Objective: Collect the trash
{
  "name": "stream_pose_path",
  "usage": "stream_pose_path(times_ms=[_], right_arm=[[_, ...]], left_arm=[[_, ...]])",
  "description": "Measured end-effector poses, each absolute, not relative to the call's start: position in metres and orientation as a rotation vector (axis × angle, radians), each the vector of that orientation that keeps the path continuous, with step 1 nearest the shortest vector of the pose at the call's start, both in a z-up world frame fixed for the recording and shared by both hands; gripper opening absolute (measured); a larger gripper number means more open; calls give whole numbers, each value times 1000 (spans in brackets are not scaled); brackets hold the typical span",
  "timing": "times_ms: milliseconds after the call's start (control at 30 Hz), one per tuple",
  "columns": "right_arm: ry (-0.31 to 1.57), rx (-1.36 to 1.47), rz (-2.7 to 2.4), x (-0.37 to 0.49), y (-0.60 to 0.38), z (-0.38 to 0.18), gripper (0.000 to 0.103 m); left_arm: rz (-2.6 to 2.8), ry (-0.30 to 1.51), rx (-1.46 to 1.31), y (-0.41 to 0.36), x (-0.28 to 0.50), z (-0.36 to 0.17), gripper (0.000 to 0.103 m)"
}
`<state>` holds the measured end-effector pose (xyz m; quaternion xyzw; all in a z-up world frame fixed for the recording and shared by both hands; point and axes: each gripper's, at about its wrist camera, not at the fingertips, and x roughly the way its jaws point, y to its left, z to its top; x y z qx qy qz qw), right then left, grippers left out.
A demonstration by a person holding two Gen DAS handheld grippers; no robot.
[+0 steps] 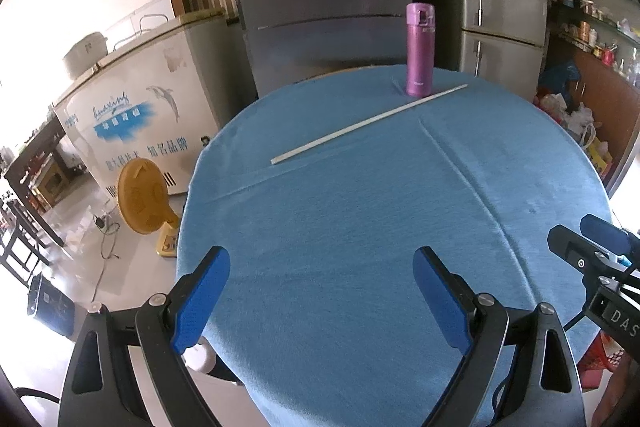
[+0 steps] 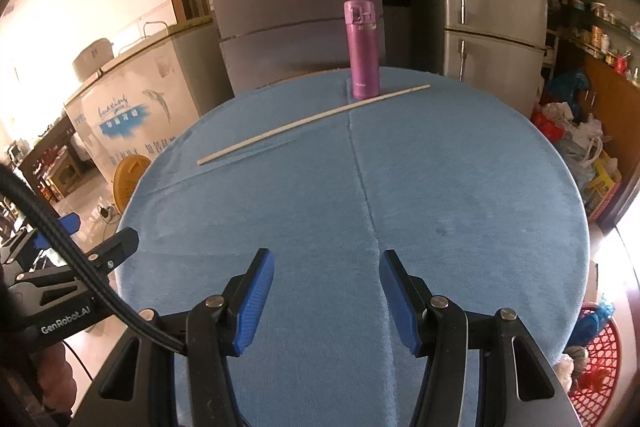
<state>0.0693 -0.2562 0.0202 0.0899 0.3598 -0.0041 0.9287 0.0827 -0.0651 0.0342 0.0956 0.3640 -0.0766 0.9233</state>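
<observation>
1. A round counter under a blue cloth fills the middle of the room, and both tools hang over its near edge, empty.
2. The left tool has its blue pads spread wide, with nothing between them; the right tool is open too, though its gap looks narrower. Neither touches the cloth as far as I can tell.
3. The likely piece of trash is a long thin white stick, lying flat across the far half of the counter. It runs at a slant, its left end nearer and its right end farther off.
4. A purple flask stands upright at the far edge, just behind the stick's far end; whether the two touch I cannot tell. It looks like something to keep, not to throw away.
5. A red basket sits on the floor at the near right, beside the counter, with scraps already in it. I judge it to be where the trash goes, placed within easy reach of the right side.
6. The collecting of the stick seems not yet begun: both tools are well apart from it. Being so thin and flat on soft cloth, it may be awkward to pinch, and a careless reach at its far end could knock the flask.
</observation>
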Motion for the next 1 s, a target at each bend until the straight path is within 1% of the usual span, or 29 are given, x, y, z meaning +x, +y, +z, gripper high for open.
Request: stream_pose_path(times_ms=[500, 1000], right_arm=[[647, 230, -37, 19, -290, 37, 61], [703, 263, -55, 48, -307, 20, 61]], left_arm=[[-218, 673, 243, -102, 36, 62, 93], [-239, 731, 256, -119, 63, 47, 93]])
